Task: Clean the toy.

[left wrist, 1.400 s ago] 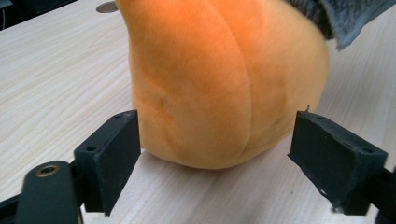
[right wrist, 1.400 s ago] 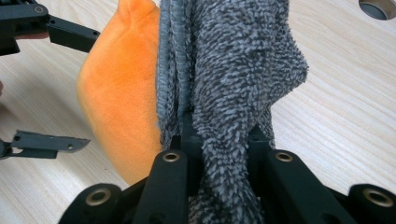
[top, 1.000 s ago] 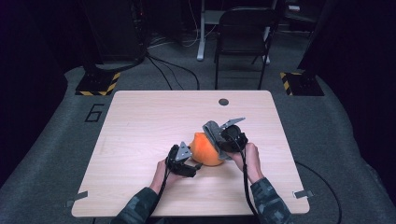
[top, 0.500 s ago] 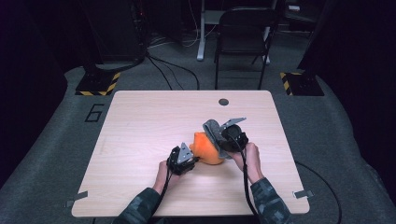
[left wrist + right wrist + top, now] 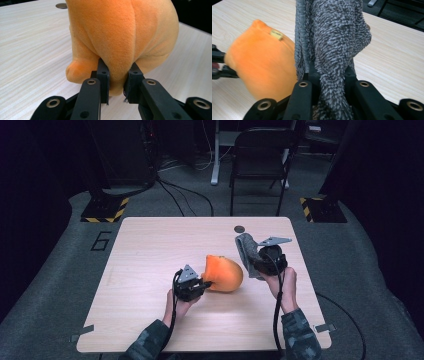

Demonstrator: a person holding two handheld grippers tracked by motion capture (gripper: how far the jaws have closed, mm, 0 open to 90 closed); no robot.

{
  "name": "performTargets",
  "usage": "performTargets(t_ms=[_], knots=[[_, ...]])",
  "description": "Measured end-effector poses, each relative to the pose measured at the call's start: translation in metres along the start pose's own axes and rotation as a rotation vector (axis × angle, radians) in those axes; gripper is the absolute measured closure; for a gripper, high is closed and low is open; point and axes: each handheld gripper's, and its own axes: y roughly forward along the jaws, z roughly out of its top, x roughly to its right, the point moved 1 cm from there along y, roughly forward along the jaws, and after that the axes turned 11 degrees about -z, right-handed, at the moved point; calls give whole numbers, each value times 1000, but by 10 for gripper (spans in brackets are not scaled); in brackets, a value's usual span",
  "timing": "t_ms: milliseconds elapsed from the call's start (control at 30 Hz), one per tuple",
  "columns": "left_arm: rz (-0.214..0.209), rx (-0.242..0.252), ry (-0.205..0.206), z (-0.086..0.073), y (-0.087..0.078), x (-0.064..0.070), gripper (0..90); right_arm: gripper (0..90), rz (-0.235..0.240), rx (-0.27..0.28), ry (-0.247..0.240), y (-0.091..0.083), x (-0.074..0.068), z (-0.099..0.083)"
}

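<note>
An orange plush piece point(image 5: 224, 273) lies on the wooden table point(image 5: 150, 250) near its middle. My left gripper point(image 5: 202, 284) is shut on the plush's near edge; the left gripper view shows its jaws pinching a fold of orange plush point(image 5: 125, 37). To the right, my right gripper point(image 5: 250, 255) holds a grey fuzzy cloth point(image 5: 245, 246) just above the table, apart from the plush. The right gripper view shows grey cloth point(image 5: 332, 45) clamped between the jaws, with orange plush point(image 5: 264, 62) and its small yellow tag point(image 5: 276, 34) to the left.
A small dark round disc point(image 5: 239, 229) lies near the table's far edge. A black chair point(image 5: 262, 165) stands beyond the table, with cables on the grey floor and yellow-black striped blocks point(image 5: 105, 210) at both far corners.
The right gripper has pulled the grey cloth off the orange plush and moved right. The left gripper has shifted left and stayed clamped on the plush.
</note>
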Motion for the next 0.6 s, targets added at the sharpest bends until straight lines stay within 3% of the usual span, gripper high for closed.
performTargets(t_ms=[133, 333, 467, 600], knots=[[-31, -5, -71, 4, -4, 5, 772, 760, -7, -1, 3, -2, 2, 0], [-50, -72, -156, -4, 6, 5, 767, 760, -5, -26, 2, 0, -3, 0], [-34, -95, -149, -12, 15, 0, 753, 759, 34, -39, -12, 5, -10, 0], [-11, -99, -118, -13, 16, 2, 736, 756, 107, -58, -39, 10, -34, 2]])
